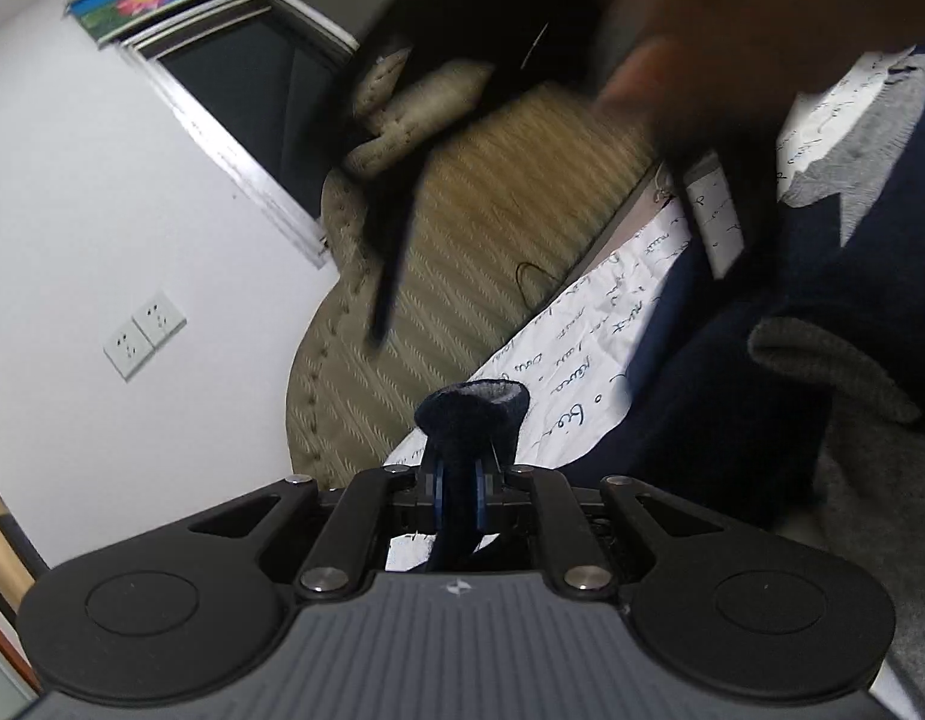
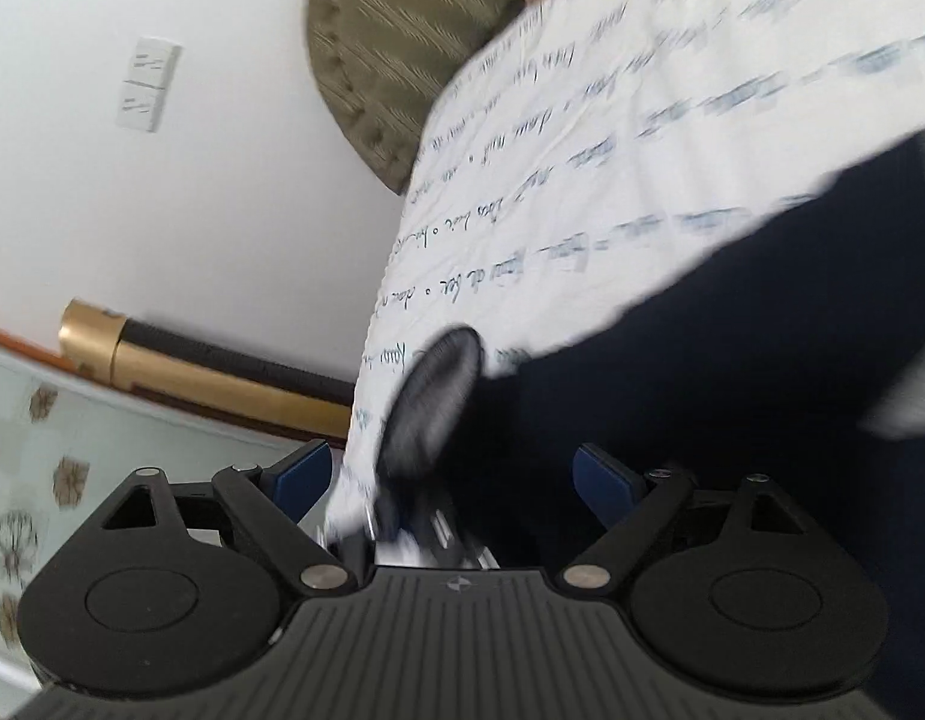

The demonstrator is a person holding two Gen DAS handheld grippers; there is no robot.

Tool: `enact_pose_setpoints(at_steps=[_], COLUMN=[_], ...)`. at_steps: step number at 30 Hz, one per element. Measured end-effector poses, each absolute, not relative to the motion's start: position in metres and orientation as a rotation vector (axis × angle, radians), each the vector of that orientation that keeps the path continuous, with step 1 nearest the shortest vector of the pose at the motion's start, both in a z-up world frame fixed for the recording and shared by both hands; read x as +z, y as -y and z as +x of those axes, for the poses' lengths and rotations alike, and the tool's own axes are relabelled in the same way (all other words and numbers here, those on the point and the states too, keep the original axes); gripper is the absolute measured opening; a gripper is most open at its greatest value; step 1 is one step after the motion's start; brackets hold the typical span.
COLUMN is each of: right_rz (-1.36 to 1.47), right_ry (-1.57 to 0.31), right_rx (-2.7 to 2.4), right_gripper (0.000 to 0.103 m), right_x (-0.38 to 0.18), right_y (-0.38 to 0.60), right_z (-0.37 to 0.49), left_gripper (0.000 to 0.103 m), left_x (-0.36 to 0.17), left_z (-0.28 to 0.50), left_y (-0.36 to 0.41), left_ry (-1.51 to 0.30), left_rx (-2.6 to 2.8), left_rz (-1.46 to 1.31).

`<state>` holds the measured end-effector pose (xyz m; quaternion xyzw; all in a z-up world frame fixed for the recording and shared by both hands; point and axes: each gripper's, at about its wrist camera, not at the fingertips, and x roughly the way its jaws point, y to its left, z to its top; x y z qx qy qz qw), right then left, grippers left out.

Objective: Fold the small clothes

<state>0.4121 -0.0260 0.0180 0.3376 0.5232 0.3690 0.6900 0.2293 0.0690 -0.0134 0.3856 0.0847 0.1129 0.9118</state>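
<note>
one navy garment (image 1: pixel 732 372), two wall sockets (image 1: pixel 144 333)

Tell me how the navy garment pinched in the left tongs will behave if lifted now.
Probably floppy: the navy garment lies slack on the script-printed sheet, and its bunched cuff bulges past the shut left tongs. Likely light, since a thin pinch holds it. The rest may drag and unfold.

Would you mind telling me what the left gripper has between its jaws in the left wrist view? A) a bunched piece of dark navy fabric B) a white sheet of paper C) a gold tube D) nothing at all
A: the left gripper has its blue pads closed tight on a bunched fold of the dark navy garment, which sticks up just beyond the fingertips.
</note>
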Motion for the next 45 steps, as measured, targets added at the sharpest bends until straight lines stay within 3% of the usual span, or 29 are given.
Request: enact_pose_setpoints(at_steps=[5,6,7,8,10,11,12,14,17,23,27,37,45], right_rz=[0.747,0.760,0.763,0.773,0.810,0.811,0.817,0.830,0.823,0.858,0.893,0.917,0.955], right_ry=[-1.250,-1.256,-1.264,-1.258,-1.242,-1.235,-1.227,-1.221,-1.182,-1.107,-1.024,-0.890,-0.826], right_rx=[0.756,0.753,0.748,0.767,0.772,0.771,0.769,0.783,0.809,0.822,0.814,0.692,0.616], right_gripper=[0.080,0.067,0.040,0.029,0.017,0.017,0.017,0.017,0.016,0.016,0.016,0.016,0.016], right_x=[-0.003,-0.006,-0.009,-0.010,-0.009,-0.008,-0.007,-0.005,0.002,0.026,0.050,0.068,0.059], right_y=[-0.018,-0.020,-0.022,-0.023,-0.019,-0.020,-0.019,-0.016,-0.006,0.036,0.078,0.224,0.322], right_z=[0.429,0.429,0.427,0.424,0.423,0.423,0.423,0.421,0.415,0.397,0.387,0.365,0.344], left_gripper=[0.010,0.010,0.011,0.012,0.020,0.038,0.071,0.103,0.103,0.102,0.102,0.102,0.102], left_x=[-0.014,-0.015,-0.016,-0.019,-0.025,-0.026,-0.027,-0.023,-0.005,0.042,0.051,0.067,0.054], left_z=[0.231,0.231,0.232,0.232,0.225,0.220,0.214,0.199,0.181,0.186,0.188,0.209,0.241], left_y=[-0.069,-0.069,-0.068,-0.066,-0.061,-0.061,-0.061,-0.067,-0.084,-0.140,-0.135,-0.181,-0.156], left_ry=[-0.166,-0.168,-0.190,-0.199,-0.175,-0.174,-0.175,-0.149,-0.167,-0.290,-0.305,-0.413,-0.530], left_rx=[0.226,0.223,0.208,0.200,0.225,0.228,0.239,0.265,0.275,0.352,0.377,0.118,0.097], left_rz=[0.802,0.807,0.815,0.838,0.914,0.947,0.974,0.963,0.844,0.335,0.274,-0.429,-0.414])
